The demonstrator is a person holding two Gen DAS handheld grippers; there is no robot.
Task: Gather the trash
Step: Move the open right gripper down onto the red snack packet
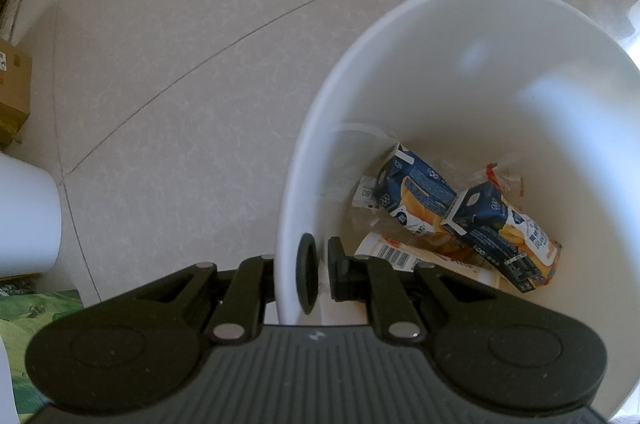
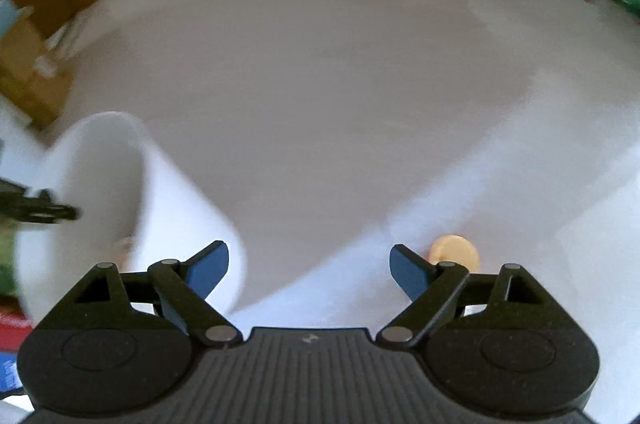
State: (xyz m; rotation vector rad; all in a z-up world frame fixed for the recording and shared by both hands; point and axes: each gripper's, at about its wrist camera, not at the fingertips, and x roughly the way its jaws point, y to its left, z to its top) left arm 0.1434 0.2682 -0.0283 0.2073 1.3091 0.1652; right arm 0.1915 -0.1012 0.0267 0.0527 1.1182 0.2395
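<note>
Your left gripper (image 1: 318,274) is pinched on the near rim of the white bin (image 1: 460,72), w/ two blue-orange cartons (image 1: 460,216) and wrappers lying at the bottom just ahead of its fingers. Your right gripper (image 2: 309,270) is spread wide w/ nothing between the pads; the bin sits to its left, a small orange round thing (image 2: 454,250) just past its right finger.

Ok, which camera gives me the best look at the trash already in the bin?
Left wrist: it looks into the white bin, showing two juice cartons sharply. The right wrist view shows only the bin's blurred outside.
</note>
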